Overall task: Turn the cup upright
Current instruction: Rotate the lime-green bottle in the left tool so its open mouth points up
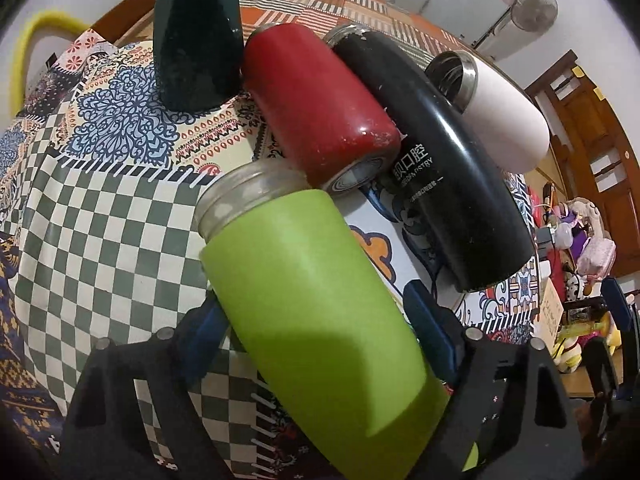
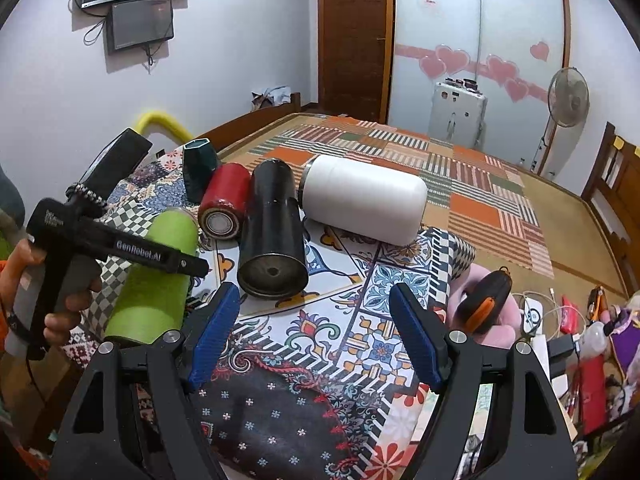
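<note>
My left gripper [image 1: 316, 312] is shut on a lime-green bottle [image 1: 320, 312] with a clear glass neck; the bottle lies tilted between the blue pads, mouth pointing away. It also shows in the right wrist view [image 2: 156, 276] under the left gripper's body. Beyond it lie a red cup [image 1: 320, 108], a black flask [image 1: 436, 160] and a white flask [image 1: 508, 112], all on their sides. A dark green cup [image 1: 198, 44] stands upright at the back. My right gripper [image 2: 314, 332] is open and empty, low over the cloth in front of the black flask [image 2: 274, 232].
The cups rest on a patterned cloth [image 2: 352, 320] over a raised surface beside a patchwork mat [image 2: 460, 184]. A pink and orange object [image 2: 484, 304] lies off the cloth's right edge, with clutter further right. A fan [image 2: 566, 96] stands behind.
</note>
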